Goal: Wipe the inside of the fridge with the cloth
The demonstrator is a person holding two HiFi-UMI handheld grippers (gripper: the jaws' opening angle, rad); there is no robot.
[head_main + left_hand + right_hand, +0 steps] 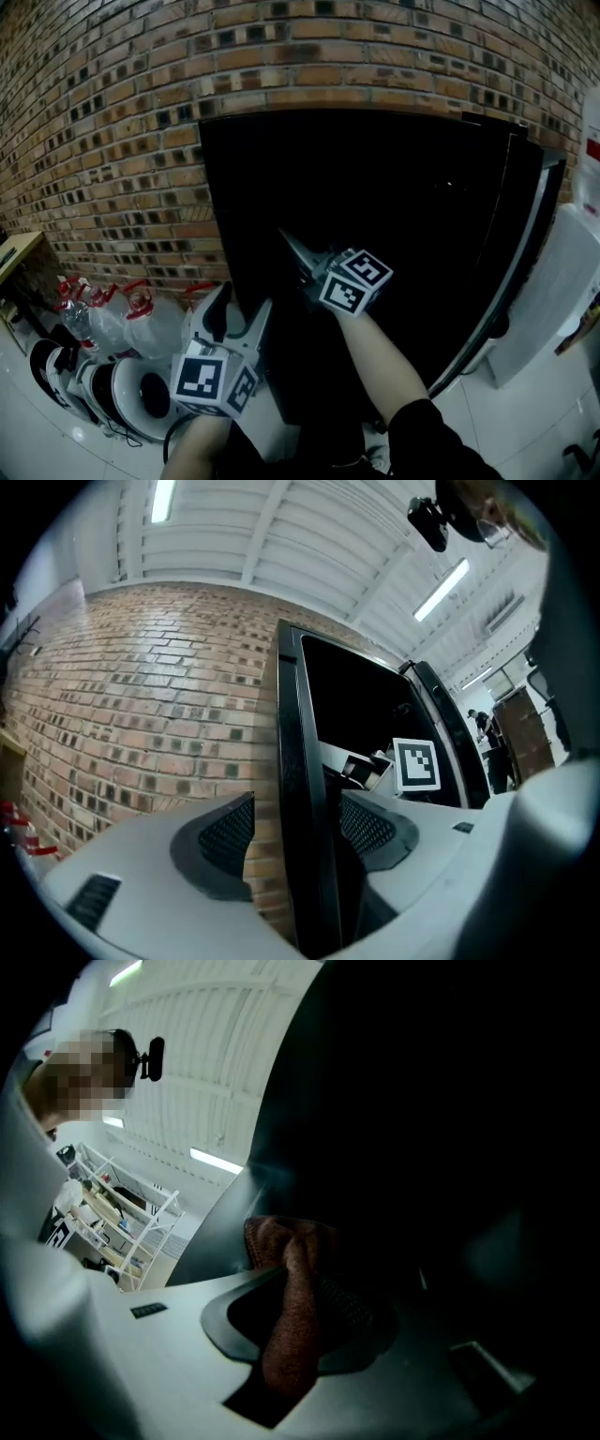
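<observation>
A tall black fridge (pixel 375 216) stands against the brick wall, and only its glossy dark front shows. My left gripper (pixel 246 298) is at its lower left edge. In the left gripper view that gripper (pixel 298 822) is open, with the black vertical door edge (pixel 298 761) between its jaws and the pads clear of it. My right gripper (pixel 292 246) points up at the dark front. It (pixel 300 1288) is shut on a brown cloth (pixel 289 1326), bunched at the tips close to the black surface.
A brick wall (pixel 112 141) runs behind and to the left. Water bottles with red caps (pixel 103 314) and round white appliances (pixel 122 389) sit on the floor at left. A white unit (pixel 553 300) stands right of the fridge. A white wire rack (pixel 112 1213) is behind me.
</observation>
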